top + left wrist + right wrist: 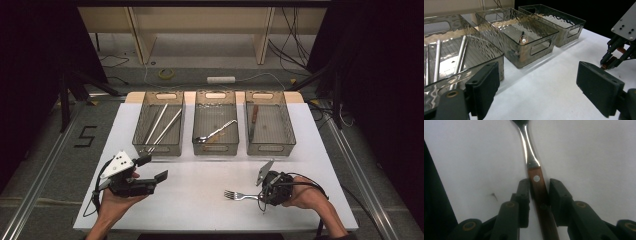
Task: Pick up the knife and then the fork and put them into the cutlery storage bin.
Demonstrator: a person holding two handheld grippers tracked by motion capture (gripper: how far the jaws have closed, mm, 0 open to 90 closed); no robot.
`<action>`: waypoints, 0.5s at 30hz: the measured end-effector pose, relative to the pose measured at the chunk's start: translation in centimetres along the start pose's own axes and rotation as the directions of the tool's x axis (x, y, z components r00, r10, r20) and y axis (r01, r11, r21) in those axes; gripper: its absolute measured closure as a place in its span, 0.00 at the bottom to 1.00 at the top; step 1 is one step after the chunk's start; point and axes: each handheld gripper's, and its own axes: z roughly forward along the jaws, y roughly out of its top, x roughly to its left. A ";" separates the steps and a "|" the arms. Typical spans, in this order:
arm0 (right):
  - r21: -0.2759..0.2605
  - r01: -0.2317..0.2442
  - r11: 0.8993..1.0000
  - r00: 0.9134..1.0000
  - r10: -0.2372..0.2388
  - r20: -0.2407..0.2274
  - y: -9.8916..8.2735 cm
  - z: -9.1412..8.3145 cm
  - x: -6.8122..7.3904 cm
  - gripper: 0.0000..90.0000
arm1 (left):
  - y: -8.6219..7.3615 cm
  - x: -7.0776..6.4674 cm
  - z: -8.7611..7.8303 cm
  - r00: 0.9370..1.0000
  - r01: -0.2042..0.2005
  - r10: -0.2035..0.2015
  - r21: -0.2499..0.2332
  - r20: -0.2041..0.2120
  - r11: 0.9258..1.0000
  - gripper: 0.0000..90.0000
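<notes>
While the fork (241, 195) lies flat on the white table (200, 200) at its near right, the right gripper (538, 195) straddles the wooden handle – one black jaw on each side of it, drawn in close, the left pad about touching the wood while a thin gap remains at the right, so the pinch is judged not yet complete. Seen from above, the fork's long axis runs across the table, tines pointing away from the right gripper (270, 190) toward the table's middle, handle end under the jaws; in the right gripper view that axis runs straight ahead between the jaws, steel neck and head beyond the fingertips. Left of the fork and well apart from it, the left gripper (150, 177) is held just above the table with its jaws spread wide and nothing between them, so the right hand (300, 197) is plainly the nearer – the coming move turns on closing squarely across the handle. Beyond the fork stand three clear bins in a row: the left bin (159, 145) holds metal chopsticks (161, 125), the middle bin (216, 147) a spoon (216, 133), the right bin (270, 147) a wooden-handled knife (253, 119).
</notes>
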 end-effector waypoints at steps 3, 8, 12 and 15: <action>-0.001 0.005 1.000 1.000 -0.005 -0.002 0.0 0.0 0.0 0.82 | 0.0 0.0 0.0 1.000 0.000 0.000 0.001 0.000 1.000 0.20; -0.008 0.016 1.000 1.000 -0.016 -0.006 0.0 0.1 0.0 0.85 | 0.0 0.0 0.0 1.000 0.000 0.000 0.001 0.000 1.000 0.20; -0.002 0.012 1.000 1.000 -0.012 -0.006 0.0 0.0 0.0 0.85 | 0.0 0.0 0.0 1.000 0.000 0.000 0.001 0.001 1.000 0.20; -0.005 0.025 1.000 1.000 -0.025 -0.008 -0.1 0.0 0.0 0.86 | 0.0 0.0 0.0 1.000 0.000 0.000 0.001 0.000 1.000 0.20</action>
